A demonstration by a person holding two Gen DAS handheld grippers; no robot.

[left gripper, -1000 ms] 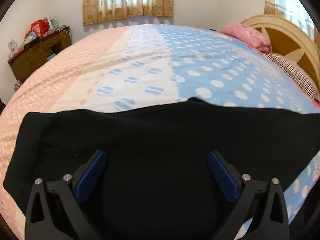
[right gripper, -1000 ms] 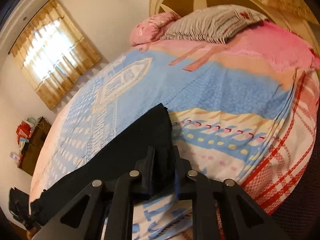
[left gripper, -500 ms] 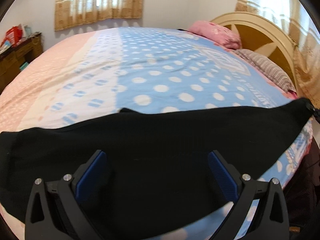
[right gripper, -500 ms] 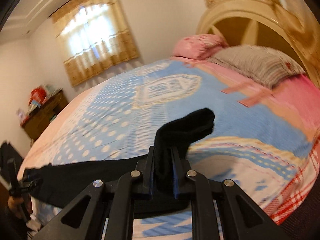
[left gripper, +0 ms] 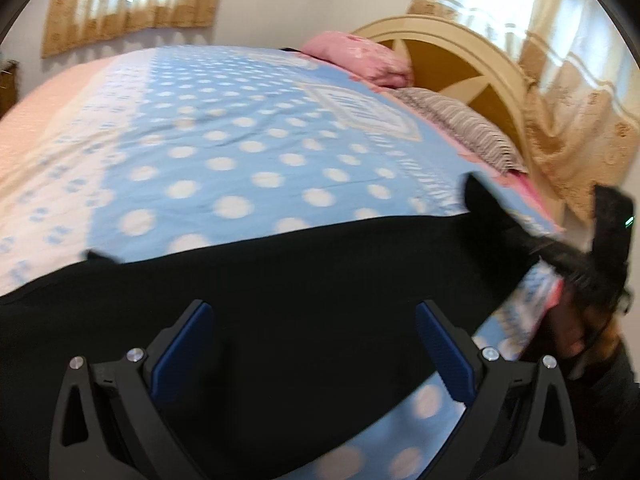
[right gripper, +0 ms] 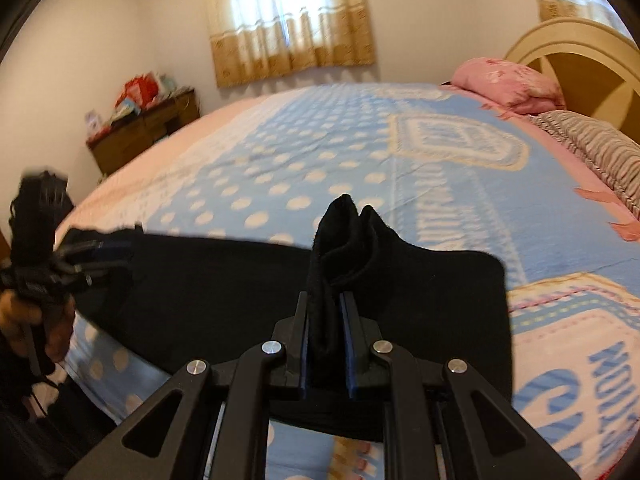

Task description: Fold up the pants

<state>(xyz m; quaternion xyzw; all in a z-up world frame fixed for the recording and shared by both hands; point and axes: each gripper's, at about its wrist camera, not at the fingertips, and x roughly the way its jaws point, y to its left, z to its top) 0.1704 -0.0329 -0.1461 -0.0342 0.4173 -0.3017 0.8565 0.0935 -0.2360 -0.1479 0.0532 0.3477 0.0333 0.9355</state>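
Black pants stretched across the near edge of the bed, one end gripped.

The right gripper has its blue pads closed narrow on a bunched fold of the black pants, which stands up between the fingers. The left gripper has its fingers wide apart; the pants lie under and between them, the pads not pressing the cloth. The pants lie over the dotted blue bedcover.
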